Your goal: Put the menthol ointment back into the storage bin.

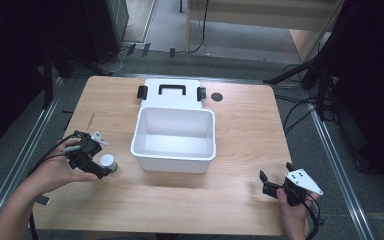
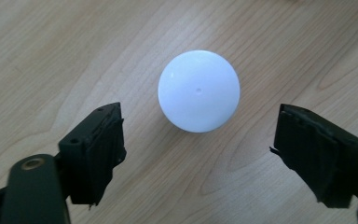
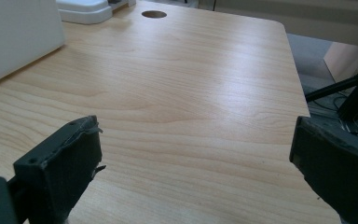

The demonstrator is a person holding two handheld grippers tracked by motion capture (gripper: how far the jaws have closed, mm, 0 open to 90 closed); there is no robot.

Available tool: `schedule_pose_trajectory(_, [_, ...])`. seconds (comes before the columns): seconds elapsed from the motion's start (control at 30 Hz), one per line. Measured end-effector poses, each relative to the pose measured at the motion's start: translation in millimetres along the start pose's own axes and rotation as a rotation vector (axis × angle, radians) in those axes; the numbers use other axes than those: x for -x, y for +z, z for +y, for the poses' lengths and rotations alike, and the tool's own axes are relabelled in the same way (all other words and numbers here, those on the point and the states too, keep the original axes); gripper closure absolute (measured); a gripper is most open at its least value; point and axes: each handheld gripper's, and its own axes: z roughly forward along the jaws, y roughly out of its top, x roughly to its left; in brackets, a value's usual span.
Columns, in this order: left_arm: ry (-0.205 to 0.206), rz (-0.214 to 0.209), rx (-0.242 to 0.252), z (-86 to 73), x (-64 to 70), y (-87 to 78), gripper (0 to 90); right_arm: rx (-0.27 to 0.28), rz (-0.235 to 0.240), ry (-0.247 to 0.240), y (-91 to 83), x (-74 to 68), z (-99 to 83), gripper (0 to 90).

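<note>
Over the tabletop (image 1: 240,145), left claw (image 2: 198,140) above a white-capped jar (image 2: 198,90).
Both claws are spread wide and hold nothing; right claw (image 3: 193,163) hovers near the white box (image 1: 174,136).

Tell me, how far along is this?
Early. Done: the white storage box stands open, lid flipped back, nothing inside. In hand: the left gripper hangs open above the white-capped jar, not yet gripping. The right gripper waits open. Left, probably: grasping and boxing it.
</note>
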Motion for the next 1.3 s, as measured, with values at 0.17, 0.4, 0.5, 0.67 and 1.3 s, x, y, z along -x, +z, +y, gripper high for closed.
schedule_pose_trajectory(0.17, [0.007, 0.001, -0.036, 5.8, 0.0, 8.5, 26.3, -0.003, 0.0, -0.007, 0.5, -0.5, 0.2, 2.5])
schedule_pose_trajectory(0.4, [-0.009, 0.014, -0.067, 13.4, 1.7, 15.5, 35.7, -0.011, 0.003, -0.024, 1.3, -1.9, 0.4, 3.6])
schedule_pose_trajectory(0.5, [-0.013, 0.014, -0.076, 15.1, 0.9, 17.7, 40.8, -0.014, 0.0, -0.026, 1.4, -2.7, 0.5, 4.1])
schedule_pose_trajectory(0.67, [-0.009, 0.001, -0.076, 15.7, 0.3, 16.7, 50.7, -0.013, 0.0, -0.028, 1.6, -2.6, 0.5, 4.2])
schedule_pose_trajectory(1.3, [0.08, 0.024, -0.085, 21.4, 2.0, -19.9, 51.7, -0.014, 0.004, -0.024, 1.5, -1.8, 0.5, 4.6])
